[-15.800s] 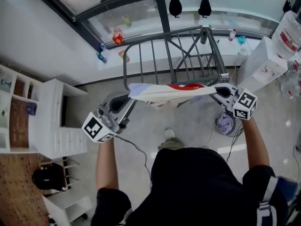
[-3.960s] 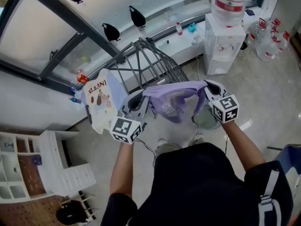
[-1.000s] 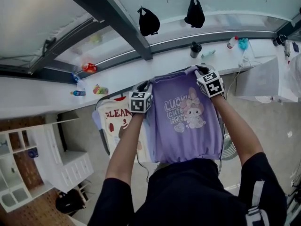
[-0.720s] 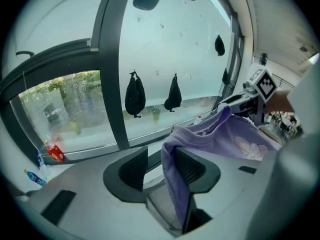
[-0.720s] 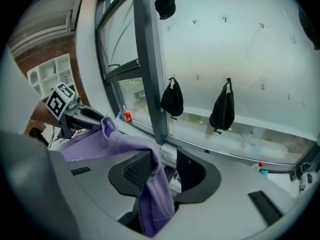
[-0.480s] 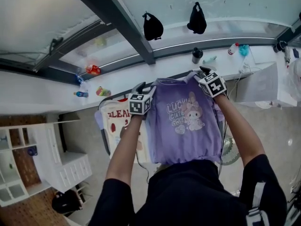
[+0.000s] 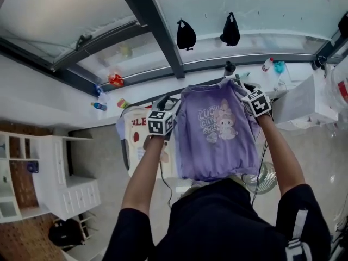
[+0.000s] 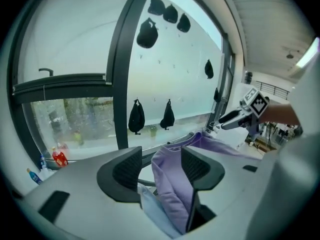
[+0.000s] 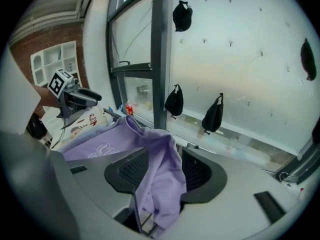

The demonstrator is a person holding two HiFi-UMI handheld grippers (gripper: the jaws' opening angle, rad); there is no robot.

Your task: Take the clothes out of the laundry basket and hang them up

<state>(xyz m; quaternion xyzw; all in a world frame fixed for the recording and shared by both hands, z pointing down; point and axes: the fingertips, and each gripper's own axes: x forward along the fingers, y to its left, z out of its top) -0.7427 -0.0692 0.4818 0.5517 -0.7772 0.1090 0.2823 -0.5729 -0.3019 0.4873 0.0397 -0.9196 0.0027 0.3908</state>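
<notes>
**Purple shirt over the rack, both grips let go**

Purple shirt point(image 7: 217, 135): spread flat, printed front facing the person, hem hanging free at the bottom. Its top edge lies up by the window sill, stretched between the two grippers. It hangs just beside a white shirt point(image 7: 137, 145) with red lettering, which is draped on the drying rack point(image 7: 125, 155) to its left.

Left gripper point(image 7: 165, 103): at the shirt's upper left corner. The left gripper view shows the jaws point(image 8: 161, 168) apart, having just been opening. A fold of purple cloth stands between them, lying against one pad with a clear gap to the other. Not gripped.

Right gripper point(image 7: 242, 86): at the upper right corner. In the right gripper view the jaws point(image 9: 165, 171) are also spread and have just been opening. A loose bunch of the same purple cloth drapes down through the gap. Pads not pressing on it.

Surroundings: dark window frame point(image 7: 157, 26) overhead, two black bags point(image 7: 186, 35) hung on the glass, white shelf unit point(image 7: 51, 170) on the floor at left.
</notes>
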